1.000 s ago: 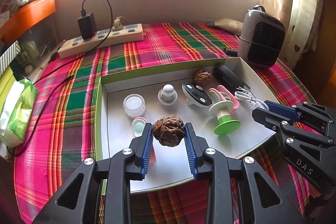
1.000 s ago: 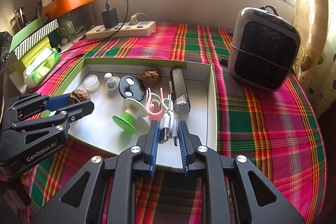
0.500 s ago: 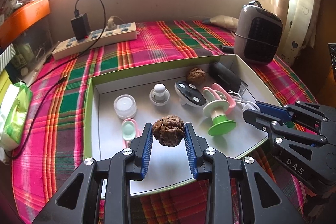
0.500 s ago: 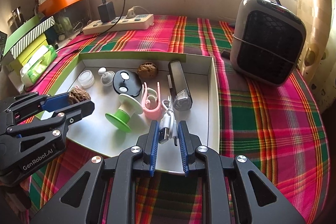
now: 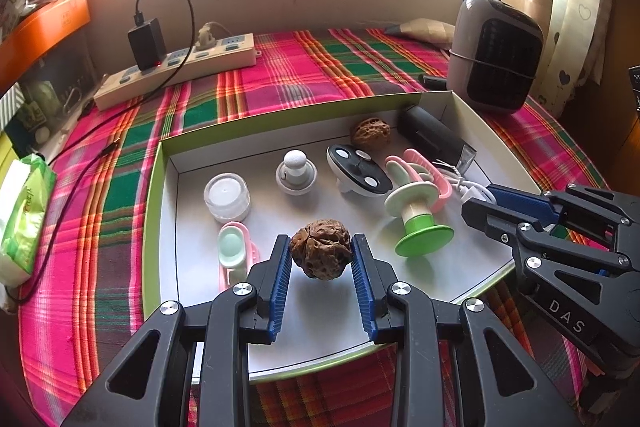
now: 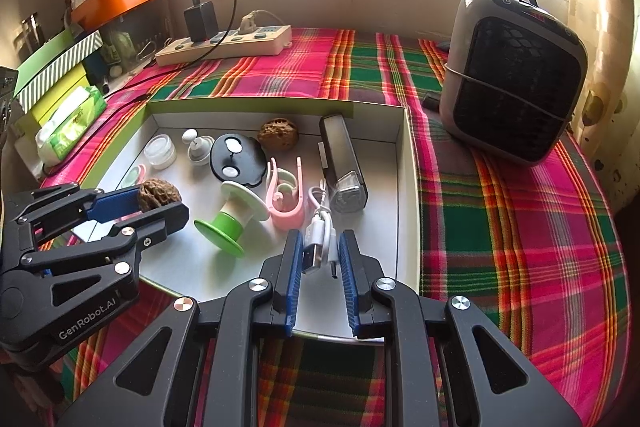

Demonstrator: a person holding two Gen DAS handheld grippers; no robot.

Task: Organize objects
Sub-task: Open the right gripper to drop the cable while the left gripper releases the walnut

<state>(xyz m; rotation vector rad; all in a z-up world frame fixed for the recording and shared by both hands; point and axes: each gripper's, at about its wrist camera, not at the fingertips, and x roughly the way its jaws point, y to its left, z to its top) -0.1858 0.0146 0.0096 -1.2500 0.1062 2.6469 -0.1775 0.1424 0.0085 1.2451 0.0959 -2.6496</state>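
Between right gripper (image 6: 320,267) pads: USB cable (image 6: 318,241)

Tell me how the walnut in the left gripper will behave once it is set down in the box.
The walnut is roundish, so it may roll on the box's smooth white floor. Its hard, wrinkled shell probably resists slipping between the left gripper's ribbed pads.
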